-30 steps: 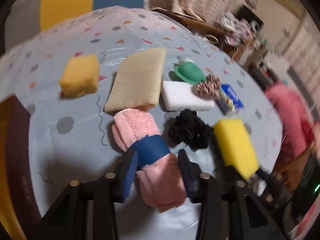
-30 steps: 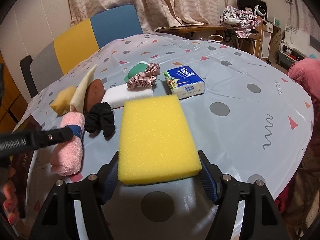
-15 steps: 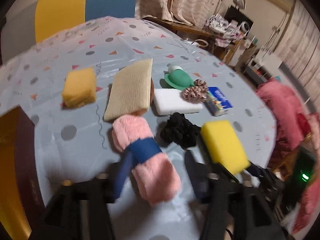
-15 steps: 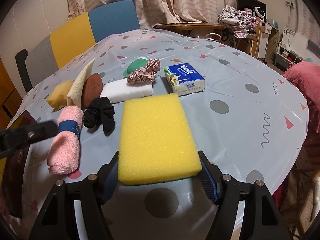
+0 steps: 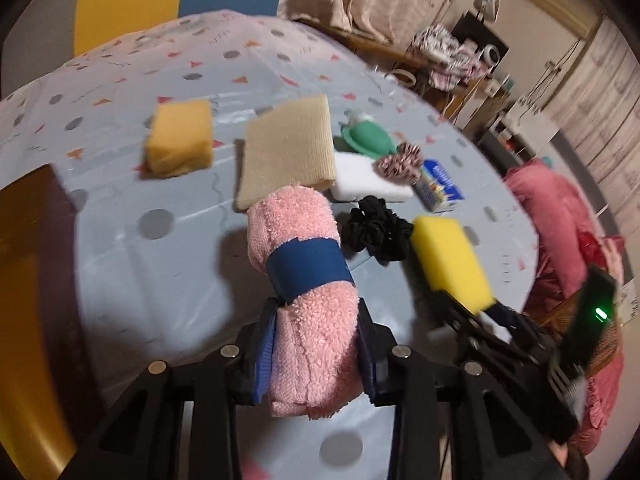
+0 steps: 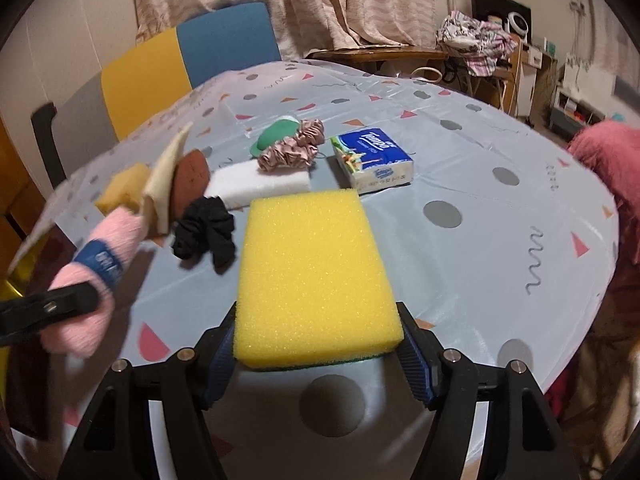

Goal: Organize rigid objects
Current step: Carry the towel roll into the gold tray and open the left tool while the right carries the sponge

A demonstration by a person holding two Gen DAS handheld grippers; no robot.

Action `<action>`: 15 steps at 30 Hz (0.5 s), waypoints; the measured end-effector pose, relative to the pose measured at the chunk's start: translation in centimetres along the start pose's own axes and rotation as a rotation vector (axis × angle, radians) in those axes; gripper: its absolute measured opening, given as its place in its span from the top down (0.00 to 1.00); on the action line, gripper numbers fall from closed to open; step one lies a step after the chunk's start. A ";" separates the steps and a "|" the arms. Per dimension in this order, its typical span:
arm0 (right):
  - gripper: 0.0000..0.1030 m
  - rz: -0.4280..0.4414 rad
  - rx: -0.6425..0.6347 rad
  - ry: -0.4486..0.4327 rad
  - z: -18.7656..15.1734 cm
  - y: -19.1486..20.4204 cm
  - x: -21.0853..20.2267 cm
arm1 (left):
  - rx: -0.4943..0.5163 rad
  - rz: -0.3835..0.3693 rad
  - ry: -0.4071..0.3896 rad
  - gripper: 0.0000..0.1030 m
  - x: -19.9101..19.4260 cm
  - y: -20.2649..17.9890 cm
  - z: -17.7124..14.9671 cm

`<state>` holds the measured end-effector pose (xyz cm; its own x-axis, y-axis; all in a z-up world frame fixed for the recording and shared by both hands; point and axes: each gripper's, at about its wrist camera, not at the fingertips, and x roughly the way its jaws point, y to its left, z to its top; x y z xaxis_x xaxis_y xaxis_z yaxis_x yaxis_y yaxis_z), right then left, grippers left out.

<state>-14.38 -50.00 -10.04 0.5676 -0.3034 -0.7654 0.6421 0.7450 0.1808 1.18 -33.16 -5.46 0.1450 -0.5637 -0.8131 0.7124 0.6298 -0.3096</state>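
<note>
My left gripper (image 5: 316, 344) is shut on a rolled pink towel (image 5: 304, 280) with a blue band and holds it above the table; the towel also shows in the right wrist view (image 6: 96, 272). My right gripper (image 6: 316, 356) is shut on a yellow sponge (image 6: 312, 272), held above the table; the sponge shows in the left wrist view (image 5: 452, 264). On the table lie a black scrunchie (image 6: 206, 232), a white sponge (image 6: 260, 184), a pink scrunchie (image 6: 294, 148), a green object (image 6: 276, 136), a tissue pack (image 6: 372, 164), a beige cloth (image 5: 288, 156) and an orange sponge (image 5: 180, 142).
The round table (image 6: 500, 240) has a light blue patterned cover. A brown rounded object (image 6: 192, 176) leans behind the beige cloth. A yellow and blue chair (image 6: 188, 60) stands at the far side. A dark brown and yellow piece (image 5: 28, 280) is at the left.
My left gripper has closed on the pink towel and lifted it off the table. My right gripper still holds the yellow sponge, little moved.
</note>
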 end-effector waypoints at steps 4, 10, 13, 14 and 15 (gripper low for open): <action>0.32 0.024 0.005 0.002 -0.1 1.0 -0.5 | -0.029 -0.014 -0.052 0.67 -4.2 2.3 -1.4; 0.32 0.049 -0.026 -0.021 -0.3 3.3 -2.4 | -0.079 0.045 -0.137 0.66 -9.6 6.9 -2.2; 0.32 0.066 -0.031 -0.035 -0.3 4.4 -3.4 | -0.127 0.102 -0.163 0.66 -11.2 10.3 -2.6; 0.32 0.075 -0.035 -0.039 -0.3 4.9 -3.7 | -0.148 0.127 -0.167 0.66 -11.7 11.7 -2.9; 0.32 0.086 -0.042 -0.045 -0.2 5.6 -4.2 | -0.167 0.145 -0.169 0.66 -12.1 12.9 -3.0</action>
<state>-13.27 -44.42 -5.96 0.6432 -0.2629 -0.7192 0.5684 0.7933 0.2183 6.51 -16.62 -1.09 0.3596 -0.5340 -0.7652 0.5553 0.7815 -0.2844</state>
